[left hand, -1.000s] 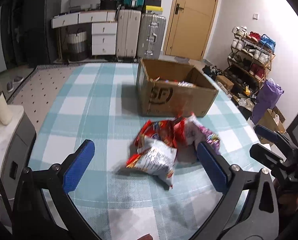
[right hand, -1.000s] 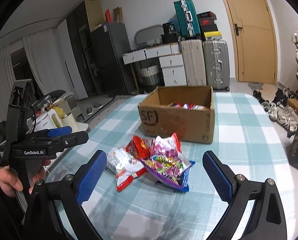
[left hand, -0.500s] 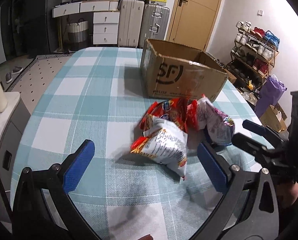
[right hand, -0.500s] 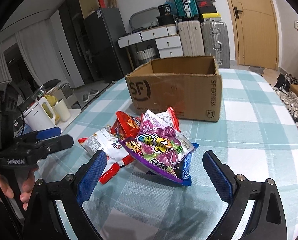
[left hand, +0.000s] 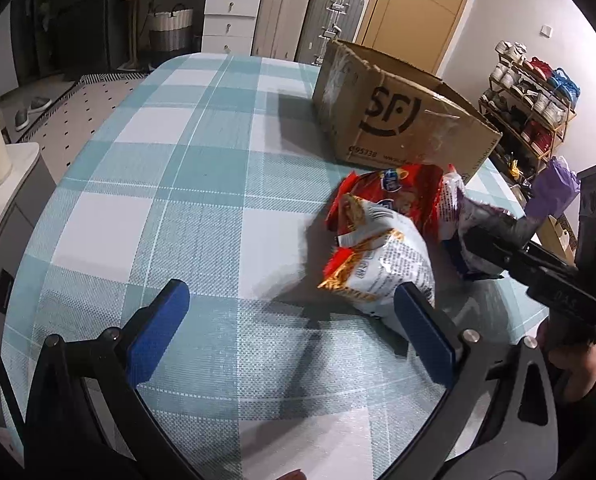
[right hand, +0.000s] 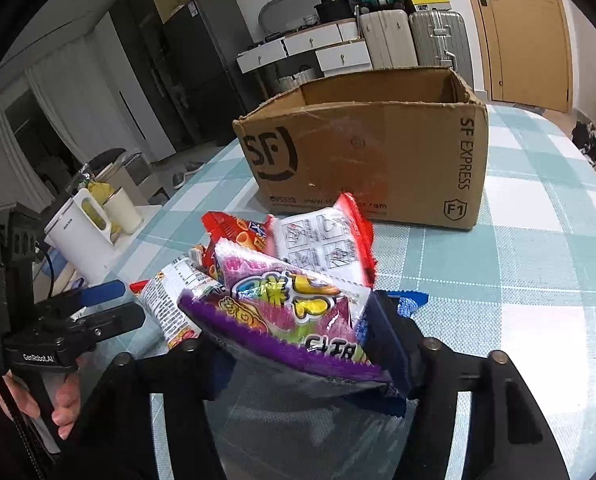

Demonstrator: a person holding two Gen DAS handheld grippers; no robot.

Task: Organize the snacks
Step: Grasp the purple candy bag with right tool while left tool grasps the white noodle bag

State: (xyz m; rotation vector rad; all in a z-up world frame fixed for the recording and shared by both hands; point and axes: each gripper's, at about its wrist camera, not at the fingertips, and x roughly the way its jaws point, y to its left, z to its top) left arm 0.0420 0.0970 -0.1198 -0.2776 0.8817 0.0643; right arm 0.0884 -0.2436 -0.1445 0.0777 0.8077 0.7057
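Fingers of the right gripper [right hand: 298, 344] are closing on the purple candy bag [right hand: 294, 316]; a second ago they stood wide apart above the heap, so the pick of this packet has begun. Pads [right hand: 386, 340] sit against the bag's near edge, though a firm pinch is not certain yet. Left gripper [left hand: 290, 336] hangs spread and empty, lower over the desk [left hand: 146, 184] than before, its right finger just beside the white noodle-snack bag [left hand: 382, 264].

Heap lies near the desk's right edge, just in front of the SF cardboard box [right hand: 370, 160]. Purple bag lies tilted, its long axis running across the right wrist view, its serrated seam toward the camera and its far end up on the red snack bag [right hand: 234, 232] and the white packet [right hand: 322, 240]. Likely next: lift it into the box.
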